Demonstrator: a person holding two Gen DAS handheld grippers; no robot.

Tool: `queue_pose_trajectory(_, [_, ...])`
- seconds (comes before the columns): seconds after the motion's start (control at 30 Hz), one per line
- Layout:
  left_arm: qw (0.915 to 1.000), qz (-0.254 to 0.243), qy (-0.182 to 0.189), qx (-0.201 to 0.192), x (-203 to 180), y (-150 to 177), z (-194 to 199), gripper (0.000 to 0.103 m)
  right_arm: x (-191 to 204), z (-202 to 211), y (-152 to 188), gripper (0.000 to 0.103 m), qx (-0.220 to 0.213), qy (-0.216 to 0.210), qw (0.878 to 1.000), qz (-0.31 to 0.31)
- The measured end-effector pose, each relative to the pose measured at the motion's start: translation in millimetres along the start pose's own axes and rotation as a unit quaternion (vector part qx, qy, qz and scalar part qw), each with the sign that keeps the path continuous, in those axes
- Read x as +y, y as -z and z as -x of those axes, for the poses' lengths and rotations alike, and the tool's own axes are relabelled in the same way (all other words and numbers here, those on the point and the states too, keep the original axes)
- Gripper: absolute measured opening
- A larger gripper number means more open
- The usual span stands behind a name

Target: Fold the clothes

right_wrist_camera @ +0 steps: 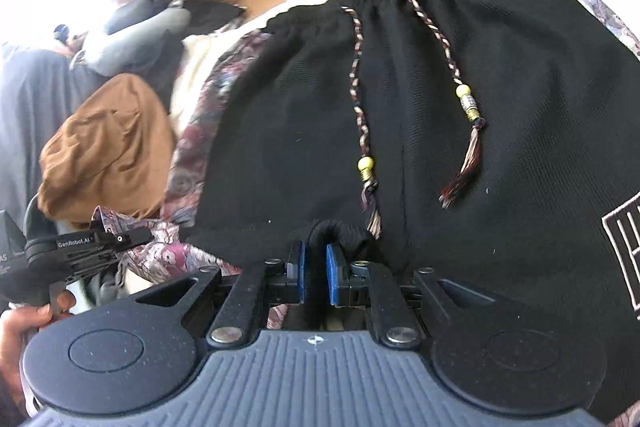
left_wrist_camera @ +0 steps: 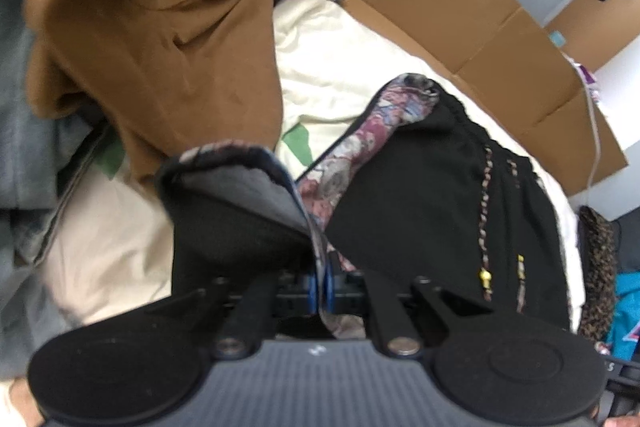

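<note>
Lying on a cream bedsheet (left_wrist_camera: pixel 332 67), black shorts (right_wrist_camera: pixel 460 131) have their near hem clamped by the right gripper (right_wrist_camera: pixel 315 269); the left gripper (left_wrist_camera: pixel 323 277) pinches their floral side panel (left_wrist_camera: pixel 360 151)

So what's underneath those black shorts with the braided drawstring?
The black drawstring shorts lie on a cream bedsheet, which shows around them. Whatever lies directly beneath them is covered.

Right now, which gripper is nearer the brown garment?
Left. The left gripper pinches the shorts' floral side edge, right beside the brown garment. The right gripper grips the black hem mid-shorts, farther away.
</note>
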State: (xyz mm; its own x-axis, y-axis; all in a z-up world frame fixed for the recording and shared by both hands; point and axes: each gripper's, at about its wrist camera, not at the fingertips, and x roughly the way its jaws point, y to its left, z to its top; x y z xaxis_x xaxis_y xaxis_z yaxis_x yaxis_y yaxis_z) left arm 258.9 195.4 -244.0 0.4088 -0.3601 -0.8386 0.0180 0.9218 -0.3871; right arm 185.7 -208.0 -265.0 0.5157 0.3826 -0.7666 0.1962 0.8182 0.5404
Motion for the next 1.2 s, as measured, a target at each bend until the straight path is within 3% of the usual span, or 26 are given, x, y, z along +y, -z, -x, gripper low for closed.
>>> queue_pose_trajectory(0.2, [0.9998, -0.01, -0.015, 0.008, -2, -5, -19, 0.006, 1, 8, 14, 0.015, -0.005, -0.009, 1.0, -0.003])
queue_pose_trajectory(0.27, [0.9998, -0.013, -0.014, 0.007, -2, -5, -17, 0.01, 3, 13, 23, 0.04, -0.005, -0.016, 1.0, -0.004])
queue_pose_trajectory(0.33, [0.9998, -0.016, -0.012, 0.006, -2, -4, -14, 0.025, 7, 14, 37, 0.054, -0.001, -0.037, 0.999, 0.004])
queue_pose_trajectory(0.4, [0.9998, -0.019, -0.011, 0.005, -2, -3, -10, 0.033, 12, 5, 48, 0.054, 0.02, -0.036, 0.999, 0.017])
queue_pose_trajectory(0.5, [0.9999, -0.014, -0.006, 0.0, 2, -5, 5, 0.036, 15, -13, 60, 0.054, 0.033, -0.023, 0.999, 0.022])
queue_pose_trajectory(0.63, [0.9996, -0.021, -0.012, -0.015, 14, -9, 30, 0.047, 10, -32, 64, 0.054, 0.033, -0.025, 0.999, -0.008])
queue_pose_trajectory(0.9, [0.995, -0.065, -0.062, -0.043, 34, -26, 46, 0.051, 6, -43, 68, 0.054, 0.027, -0.044, 0.998, -0.026])
queue_pose_trajectory(1.1, [0.9979, -0.006, -0.044, -0.048, 42, -34, 37, 0.052, 4, -42, 64, 0.054, 0.021, -0.053, 0.998, -0.034])
queue_pose_trajectory(1.2, [0.9972, 0.005, -0.052, -0.053, 39, -35, 32, 0.052, 3, -44, 62, 0.039, 0.025, -0.055, 0.997, -0.042])
